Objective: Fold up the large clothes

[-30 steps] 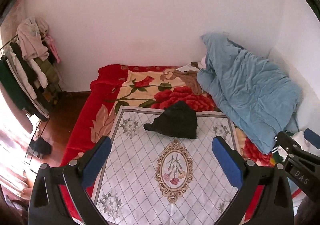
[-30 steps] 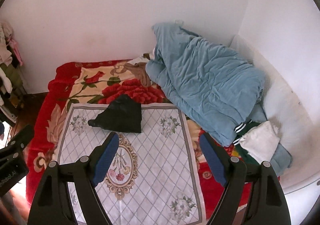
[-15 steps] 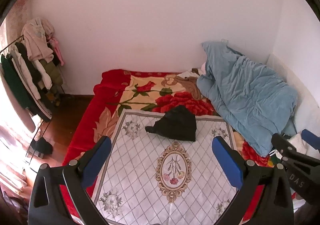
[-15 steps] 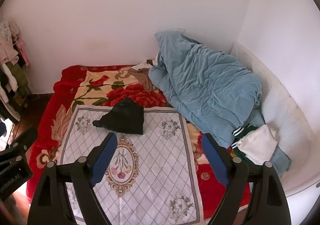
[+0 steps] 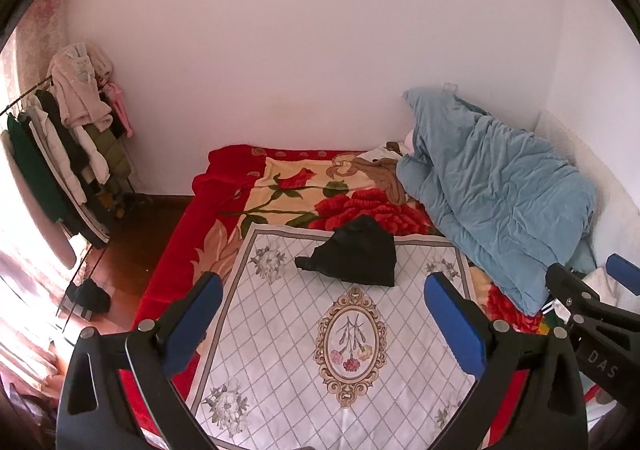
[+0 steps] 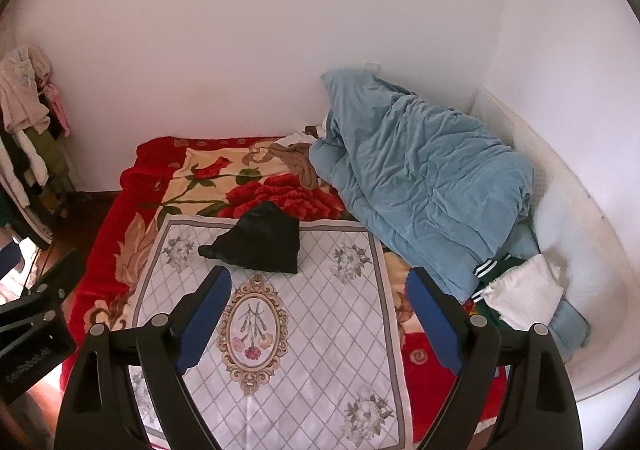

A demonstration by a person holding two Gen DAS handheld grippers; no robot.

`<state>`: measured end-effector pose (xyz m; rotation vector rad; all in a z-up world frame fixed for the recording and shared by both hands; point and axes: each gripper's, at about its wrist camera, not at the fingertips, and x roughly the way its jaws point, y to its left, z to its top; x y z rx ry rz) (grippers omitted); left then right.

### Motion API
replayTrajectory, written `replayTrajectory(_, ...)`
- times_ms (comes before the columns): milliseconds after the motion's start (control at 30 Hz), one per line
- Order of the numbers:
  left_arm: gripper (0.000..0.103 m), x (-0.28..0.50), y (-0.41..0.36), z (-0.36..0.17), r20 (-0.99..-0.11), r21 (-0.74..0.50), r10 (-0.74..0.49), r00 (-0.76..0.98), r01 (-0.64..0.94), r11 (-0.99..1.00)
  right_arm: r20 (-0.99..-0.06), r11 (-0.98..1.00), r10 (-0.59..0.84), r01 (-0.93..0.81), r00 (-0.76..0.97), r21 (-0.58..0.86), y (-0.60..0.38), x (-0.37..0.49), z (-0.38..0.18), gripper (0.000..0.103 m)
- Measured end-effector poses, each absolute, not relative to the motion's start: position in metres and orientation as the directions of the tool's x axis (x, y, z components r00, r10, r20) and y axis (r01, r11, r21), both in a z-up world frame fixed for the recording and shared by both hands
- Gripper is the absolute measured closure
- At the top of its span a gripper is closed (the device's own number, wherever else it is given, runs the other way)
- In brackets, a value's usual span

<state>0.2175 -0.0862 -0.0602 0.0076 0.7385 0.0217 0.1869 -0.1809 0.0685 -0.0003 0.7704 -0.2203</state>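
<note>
Hovering: left gripper (image 5: 323, 314) and right gripper (image 6: 319, 314) held above patterned cloth (image 6: 304, 334)
Jaws: both spread wide; nothing gripped
Garment: black clothing (image 6: 260, 244) bunched on cloth, ahead of both, untouched
Right of grippers: blue quilt (image 6: 420, 178)

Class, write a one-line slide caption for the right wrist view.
Open right gripper above a white patterned cloth with a folded black garment on it.

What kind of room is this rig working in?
Most likely a home bedroom: a bed with a red floral blanket, a bunched blue duvet against the wall, and a rack of hanging clothes beside it.
</note>
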Motion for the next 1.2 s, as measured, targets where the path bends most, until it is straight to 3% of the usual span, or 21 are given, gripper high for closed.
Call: replayTrajectory(1200,0.000,0.2156,-0.0902,-0.0505,-0.669,0.015,0.021,0.743,-0.015,1.000,-0.675,0.982,-0.172,0.179,0.718,-0.061,-0.1790,0.1874,0.0722,0.012)
